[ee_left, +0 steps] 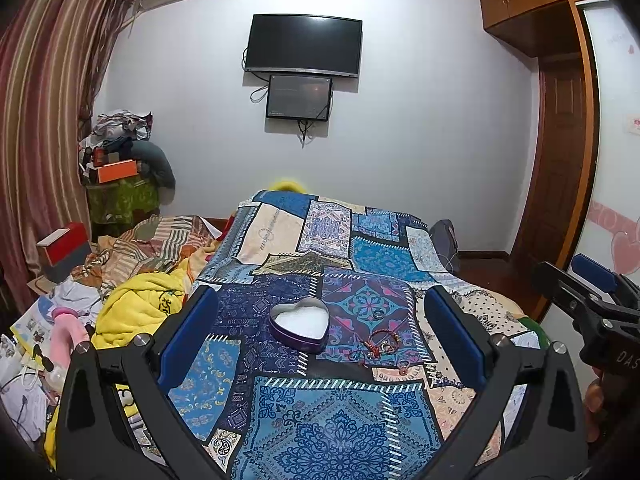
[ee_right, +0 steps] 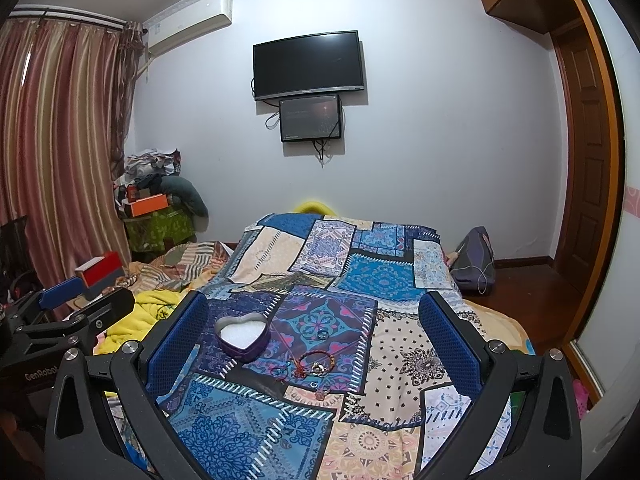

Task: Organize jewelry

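Patchwork bedspread (ee_left: 320,420), left tool (ee_left: 320,320) wide open, empty, right tool (ee_right: 316,320) likewise

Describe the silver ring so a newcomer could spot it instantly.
On the patchwork bedspread, find the heart tin. Just right of it, on the purple-and-teal patch, lies the silver ring. It sits alone, plain metal, farther back than the red bracelet.

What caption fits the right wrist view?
Open right hand-held gripper above a patchwork bedspread holding a heart-shaped tin and loose bracelets.
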A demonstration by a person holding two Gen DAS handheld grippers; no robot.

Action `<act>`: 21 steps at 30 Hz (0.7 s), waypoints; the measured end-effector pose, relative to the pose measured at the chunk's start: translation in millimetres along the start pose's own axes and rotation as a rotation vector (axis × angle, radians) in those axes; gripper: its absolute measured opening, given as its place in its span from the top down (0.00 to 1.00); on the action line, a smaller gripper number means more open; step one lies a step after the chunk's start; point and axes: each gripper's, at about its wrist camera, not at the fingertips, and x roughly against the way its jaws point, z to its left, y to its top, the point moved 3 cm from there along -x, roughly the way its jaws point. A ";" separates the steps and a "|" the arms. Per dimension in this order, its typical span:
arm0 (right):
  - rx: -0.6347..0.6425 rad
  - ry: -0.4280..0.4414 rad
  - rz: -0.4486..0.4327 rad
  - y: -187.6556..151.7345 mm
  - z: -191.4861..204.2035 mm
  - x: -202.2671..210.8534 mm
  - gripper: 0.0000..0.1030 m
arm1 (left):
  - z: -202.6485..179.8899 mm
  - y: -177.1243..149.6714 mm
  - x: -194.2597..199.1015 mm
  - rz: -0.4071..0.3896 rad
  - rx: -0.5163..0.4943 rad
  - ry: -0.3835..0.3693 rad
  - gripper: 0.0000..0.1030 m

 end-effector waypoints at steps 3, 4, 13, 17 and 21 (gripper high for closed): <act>-0.010 -0.008 0.015 -3.3 -3.6 -4.6 0.00 | 0.7 -0.2 -5.4 0.011 0.005 0.008 0.00; -0.014 -0.010 0.023 -3.9 -4.8 -7.1 0.00 | 1.4 -0.7 -7.6 0.017 0.008 0.011 0.00; -0.020 -0.052 0.110 -20.5 -22.0 -35.2 0.00 | 11.8 -14.8 -40.9 0.104 0.022 0.062 0.00; -0.004 -0.073 0.168 -34.9 -30.2 -52.2 0.00 | 12.9 -26.4 -59.5 0.153 0.000 0.076 0.00; 0.009 -0.080 0.224 -52.7 -38.3 -68.4 0.00 | 13.2 -40.9 -79.3 0.218 -0.024 0.070 0.03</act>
